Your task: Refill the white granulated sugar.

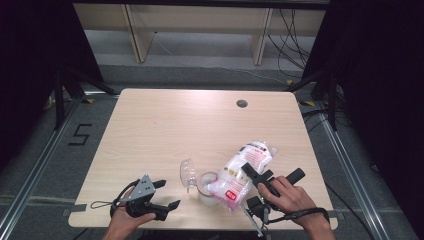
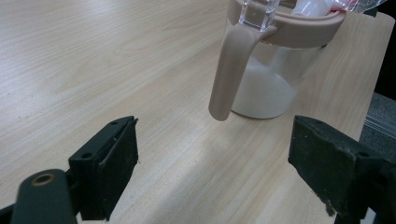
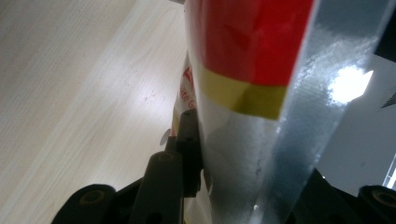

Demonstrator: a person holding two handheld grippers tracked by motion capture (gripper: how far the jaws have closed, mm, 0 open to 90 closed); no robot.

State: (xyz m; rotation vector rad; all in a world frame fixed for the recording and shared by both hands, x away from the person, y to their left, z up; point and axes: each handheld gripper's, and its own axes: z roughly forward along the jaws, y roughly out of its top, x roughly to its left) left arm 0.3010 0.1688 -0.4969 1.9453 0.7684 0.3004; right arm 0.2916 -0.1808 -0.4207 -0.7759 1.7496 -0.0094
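Note:
A plastic bag (image 1: 236, 172) of white grains, with red print, lies tilted over a clear jar (image 1: 206, 189) near the table's front edge. My right gripper (image 1: 248, 171) is shut on the bag; in the right gripper view the red, yellow and clear film of the bag (image 3: 252, 51) sits pinched in my right gripper (image 3: 243, 154). The jar (image 2: 275, 79) has a beige rim, a hanging beige latch (image 2: 231, 70) and white grains inside. Its clear lid (image 1: 187, 172) stands flipped open to the left. My left gripper (image 1: 169, 194) rests open left of the jar, and its jaws (image 2: 212, 135) have nothing between them.
The wooden table (image 1: 175, 125) has a round cable hole (image 1: 242, 103) at the far right. Behind it stand pale shelving (image 1: 200, 25) and loose cables (image 1: 292, 45) on the floor. Black stands flank the table on both sides.

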